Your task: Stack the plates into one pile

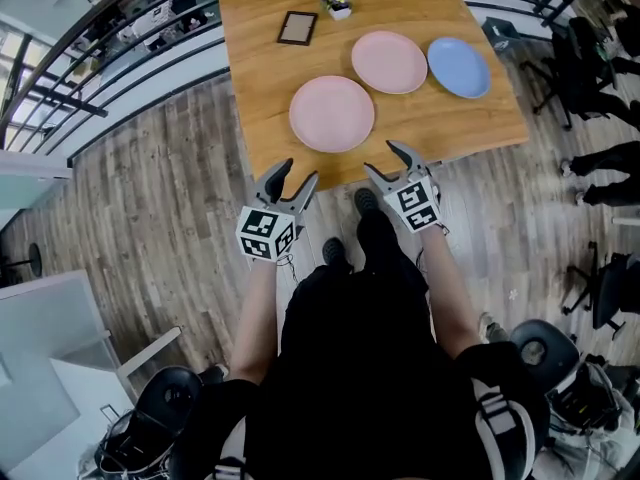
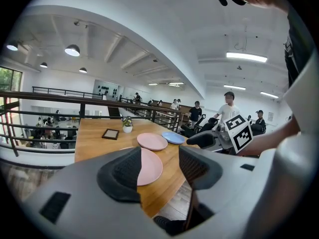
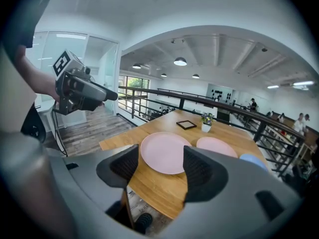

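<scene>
Three plates lie singly on the tabletop point(image 1: 270, 78), none stacked. Taking the little flower pot point(image 1: 338, 1) at the far edge as the mark, one pink plate point(image 1: 332, 114) sits well toward the person from it, a second pink plate point(image 1: 389, 62) lies just to the pot's near right, and a blue plate point(image 1: 459, 67) lies farther right, just beside that second one. The left hand-held gripper point(image 1: 300, 173) and right hand-held gripper point(image 1: 382, 158) hang off the near edge, far from the pot, jaws spread and holding nothing.
</scene>
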`<state>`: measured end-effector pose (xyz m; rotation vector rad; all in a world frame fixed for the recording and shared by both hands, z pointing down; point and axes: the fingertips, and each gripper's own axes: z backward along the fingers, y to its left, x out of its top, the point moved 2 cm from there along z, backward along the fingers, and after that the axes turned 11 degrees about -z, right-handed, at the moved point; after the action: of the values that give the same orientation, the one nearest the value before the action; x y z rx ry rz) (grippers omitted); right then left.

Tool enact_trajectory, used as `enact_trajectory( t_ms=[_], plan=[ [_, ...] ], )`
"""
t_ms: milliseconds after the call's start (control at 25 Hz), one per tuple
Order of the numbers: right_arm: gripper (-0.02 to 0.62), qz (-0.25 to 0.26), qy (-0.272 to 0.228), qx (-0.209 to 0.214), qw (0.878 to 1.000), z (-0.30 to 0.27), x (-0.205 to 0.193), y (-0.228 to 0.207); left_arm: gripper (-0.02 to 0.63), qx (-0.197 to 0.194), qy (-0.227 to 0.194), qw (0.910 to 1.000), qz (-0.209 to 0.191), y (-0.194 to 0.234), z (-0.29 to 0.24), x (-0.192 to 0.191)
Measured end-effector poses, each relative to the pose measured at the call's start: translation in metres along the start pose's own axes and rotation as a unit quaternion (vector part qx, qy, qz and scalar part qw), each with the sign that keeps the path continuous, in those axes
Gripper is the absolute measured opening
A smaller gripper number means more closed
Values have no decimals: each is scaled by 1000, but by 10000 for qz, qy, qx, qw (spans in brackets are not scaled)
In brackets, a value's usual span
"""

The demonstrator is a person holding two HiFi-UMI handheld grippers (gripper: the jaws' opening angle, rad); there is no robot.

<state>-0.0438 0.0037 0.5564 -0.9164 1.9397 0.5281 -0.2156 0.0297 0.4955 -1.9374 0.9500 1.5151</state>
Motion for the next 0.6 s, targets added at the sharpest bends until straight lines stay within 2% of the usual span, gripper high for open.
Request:
enact_trajectory(
  t_ms=[600],
  plan=[
    [291, 117, 471, 509, 9975, -49, -21, -19, 242, 209, 380, 9983, 391, 12, -30, -30]
  ],
)
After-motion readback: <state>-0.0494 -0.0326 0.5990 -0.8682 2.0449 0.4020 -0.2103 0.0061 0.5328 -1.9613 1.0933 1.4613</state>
